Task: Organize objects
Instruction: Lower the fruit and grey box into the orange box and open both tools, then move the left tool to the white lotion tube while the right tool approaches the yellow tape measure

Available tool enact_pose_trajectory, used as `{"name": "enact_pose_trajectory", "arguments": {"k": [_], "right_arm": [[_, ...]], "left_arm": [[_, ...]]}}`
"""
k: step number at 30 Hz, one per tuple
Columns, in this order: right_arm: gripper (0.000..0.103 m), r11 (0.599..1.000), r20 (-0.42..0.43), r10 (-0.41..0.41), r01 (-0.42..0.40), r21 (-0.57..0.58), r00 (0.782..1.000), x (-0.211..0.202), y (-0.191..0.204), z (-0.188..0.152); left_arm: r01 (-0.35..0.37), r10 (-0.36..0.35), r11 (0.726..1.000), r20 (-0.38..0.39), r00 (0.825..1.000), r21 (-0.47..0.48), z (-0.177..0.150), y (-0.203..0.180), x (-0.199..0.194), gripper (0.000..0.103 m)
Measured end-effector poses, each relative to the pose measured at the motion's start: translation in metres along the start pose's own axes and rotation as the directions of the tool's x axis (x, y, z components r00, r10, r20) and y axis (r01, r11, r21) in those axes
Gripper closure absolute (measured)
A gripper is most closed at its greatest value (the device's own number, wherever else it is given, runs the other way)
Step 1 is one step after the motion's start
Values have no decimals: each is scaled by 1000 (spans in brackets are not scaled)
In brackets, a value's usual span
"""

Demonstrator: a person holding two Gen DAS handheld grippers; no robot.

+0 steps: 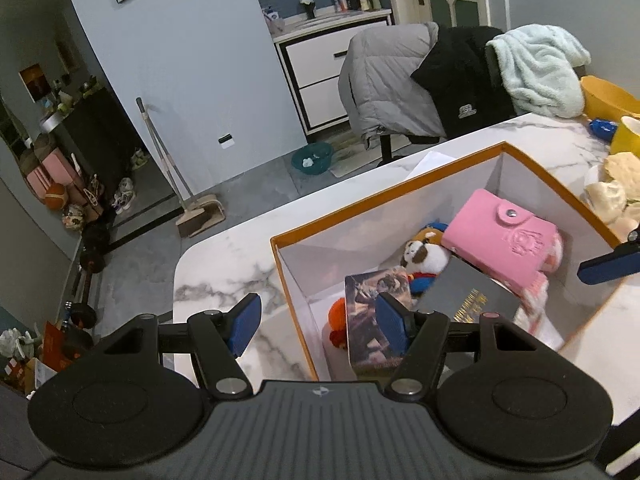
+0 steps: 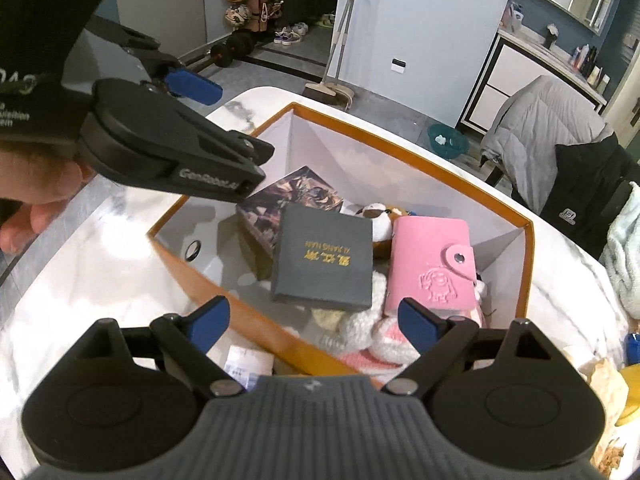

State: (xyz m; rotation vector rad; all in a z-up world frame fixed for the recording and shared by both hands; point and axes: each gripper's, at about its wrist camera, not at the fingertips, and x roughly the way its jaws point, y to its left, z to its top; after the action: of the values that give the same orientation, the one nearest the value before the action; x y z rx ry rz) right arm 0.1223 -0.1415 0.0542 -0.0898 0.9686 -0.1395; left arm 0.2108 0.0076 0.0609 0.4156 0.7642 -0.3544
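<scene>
An orange-rimmed white box (image 1: 400, 188) (image 2: 400, 142) stands on the marble table. Inside lie a pink snap wallet (image 1: 500, 240) (image 2: 430, 264), a dark grey box with gold lettering (image 1: 468, 292) (image 2: 324, 256), a picture-printed box (image 1: 374, 312) (image 2: 288, 194), a plush dog (image 1: 424, 256) (image 2: 378, 214), an orange toy (image 1: 336, 314) and white-pink knitted items (image 2: 372, 332). My left gripper (image 1: 320, 326) is open and empty, straddling the box's near-left wall. My right gripper (image 2: 312, 322) is open and empty above the box's near rim.
The marble table (image 1: 224, 260) ends at a rounded corner to the left. A chair draped with jackets (image 1: 420, 80) and a pale towel (image 1: 540, 68) stands behind. Yellow bowl (image 1: 608, 96), yellow cup (image 1: 628, 136) and cream food pieces (image 1: 612, 184) sit right of the box.
</scene>
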Motion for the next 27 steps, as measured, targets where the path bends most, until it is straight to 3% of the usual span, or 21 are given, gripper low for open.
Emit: {"name": "enact_pose_trajectory", "arguments": {"k": [12, 27], "right_arm": [[12, 1000, -28, -30, 30, 4, 999, -20, 8, -36], [12, 999, -101, -25, 27, 20, 995, -10, 11, -86]], "left_arm": [[71, -71, 997, 16, 997, 9, -38, -14, -37, 28], [191, -188, 981, -89, 978, 24, -99, -62, -39, 28]]}}
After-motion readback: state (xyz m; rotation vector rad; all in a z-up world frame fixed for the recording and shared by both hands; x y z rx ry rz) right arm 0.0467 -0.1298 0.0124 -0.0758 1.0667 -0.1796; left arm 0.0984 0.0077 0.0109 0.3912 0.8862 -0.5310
